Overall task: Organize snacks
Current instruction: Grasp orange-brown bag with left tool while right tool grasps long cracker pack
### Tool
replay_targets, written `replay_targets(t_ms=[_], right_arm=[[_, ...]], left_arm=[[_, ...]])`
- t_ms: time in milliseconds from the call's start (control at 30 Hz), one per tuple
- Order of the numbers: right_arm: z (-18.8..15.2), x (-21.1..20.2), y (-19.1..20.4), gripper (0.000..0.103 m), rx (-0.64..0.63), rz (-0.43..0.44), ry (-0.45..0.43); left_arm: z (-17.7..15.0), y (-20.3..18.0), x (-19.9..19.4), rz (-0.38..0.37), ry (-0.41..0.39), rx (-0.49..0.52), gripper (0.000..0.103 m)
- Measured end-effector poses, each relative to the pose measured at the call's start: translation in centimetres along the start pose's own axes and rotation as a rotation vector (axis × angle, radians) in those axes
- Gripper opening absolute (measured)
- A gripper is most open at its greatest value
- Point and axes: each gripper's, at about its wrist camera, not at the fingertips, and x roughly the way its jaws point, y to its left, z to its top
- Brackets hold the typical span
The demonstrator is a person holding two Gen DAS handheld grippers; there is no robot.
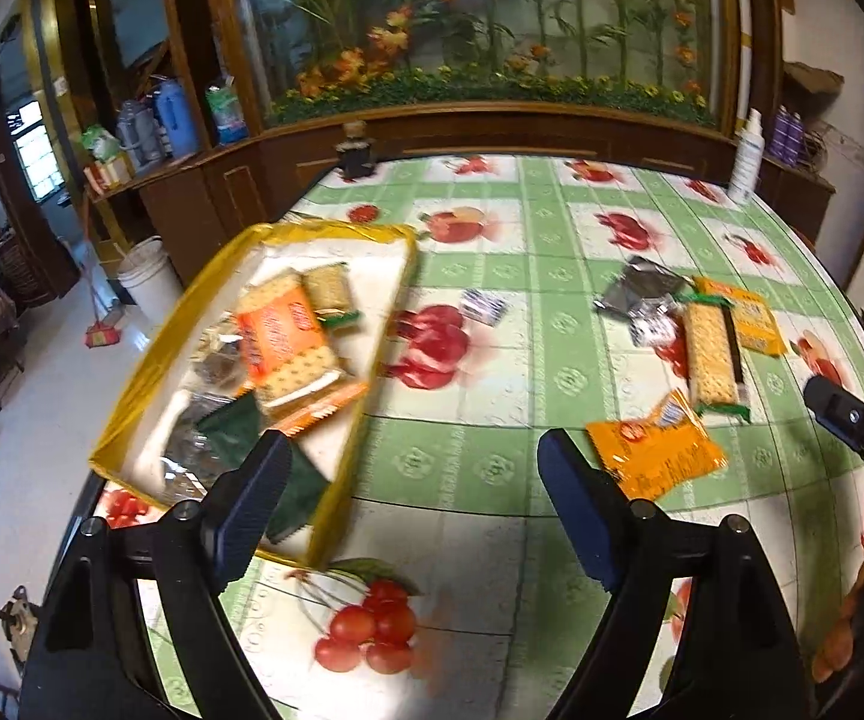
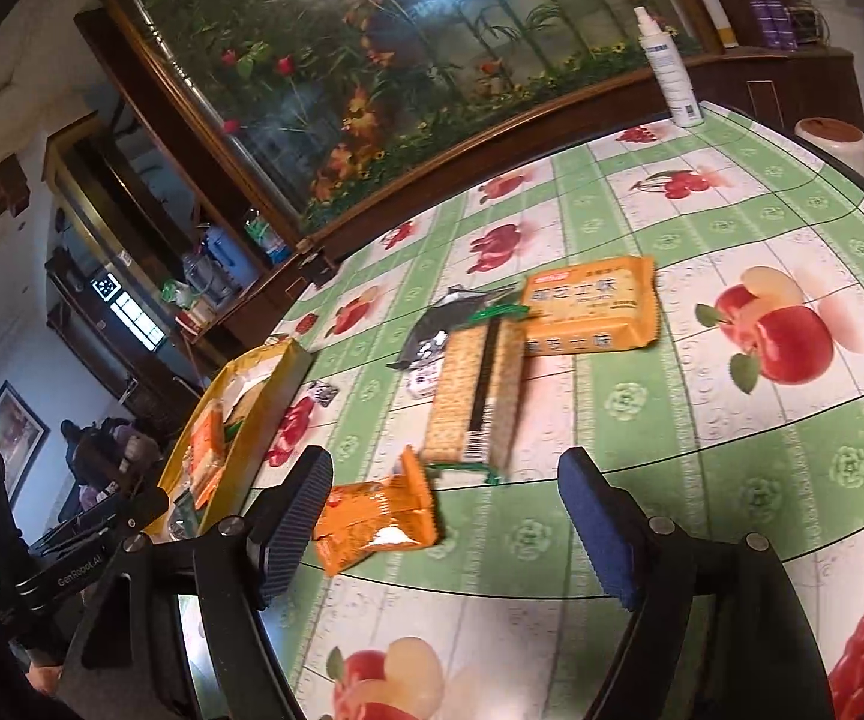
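Observation:
A yellow-rimmed tray at the table's left holds several snack packs, among them an orange cracker pack and a dark green pack. My left gripper is open and empty beside the tray's near right corner. Loose snacks lie to the right: a small orange packet, a long cracker pack, a big orange biscuit pack, a silver wrapper and a small candy. My right gripper is open, with the small orange packet just ahead of its left finger. The tray also shows in the right wrist view.
The round table has a green fruit-print cloth. A white spray bottle stands at its far edge, and a small dark figurine at the back. A wooden cabinet with a flower display runs behind. The floor drops off at the left.

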Motion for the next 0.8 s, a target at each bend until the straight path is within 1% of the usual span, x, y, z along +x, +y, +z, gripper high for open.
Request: replay_targets(t_ms=[67, 167, 267, 300, 400, 500, 633, 700, 800], right_arm=[[0.0, 0.1, -0.3, 0.08, -0.004, -0.013, 0.009], [0.2, 0.3, -0.6, 0.08, -0.022, -0.031, 0.024], [0.5, 0.8, -0.5, 0.08, -0.052, -0.047, 0.04], [0.7, 0.9, -0.4, 0.08, -0.065, -0.049, 0.046], [1.2, 2.0, 0.3, 0.08, -0.091, -0.059, 0.068], [2.0, 4.1, 1.3, 0.08, -0.116, -0.081, 0.108], [2.6, 7.1, 3.2, 0.08, -0.173, -0.132, 0.141], [2.7, 8.5, 3.7, 0.08, -0.201, -0.163, 0.161], [2.7, 10.3, 4.1, 0.077, -0.24, -0.223, 0.185]], left_arm=[[-0.2, -1.1, 0.6, -0.035, 0.02, 0.024, 0.084], [-0.3, -3.4, 1.5, -0.097, 0.045, 0.102, 0.084], [-0.4, -6.3, 2.7, -0.151, 0.064, 0.226, 0.084], [-0.3, -7.4, 3.1, -0.159, 0.063, 0.27, 0.084], [-0.1, -9.3, 4.0, -0.16, 0.056, 0.347, 0.084], [0.2, -10.2, 4.8, -0.184, 0.056, 0.388, 0.084], [0.5, -10.5, 5.9, -0.238, 0.066, 0.424, 0.084], [0.8, -10.5, 6.3, -0.285, 0.075, 0.421, 0.084], [1.2, -10.5, 7.0, -0.327, 0.091, 0.412, 0.084]])
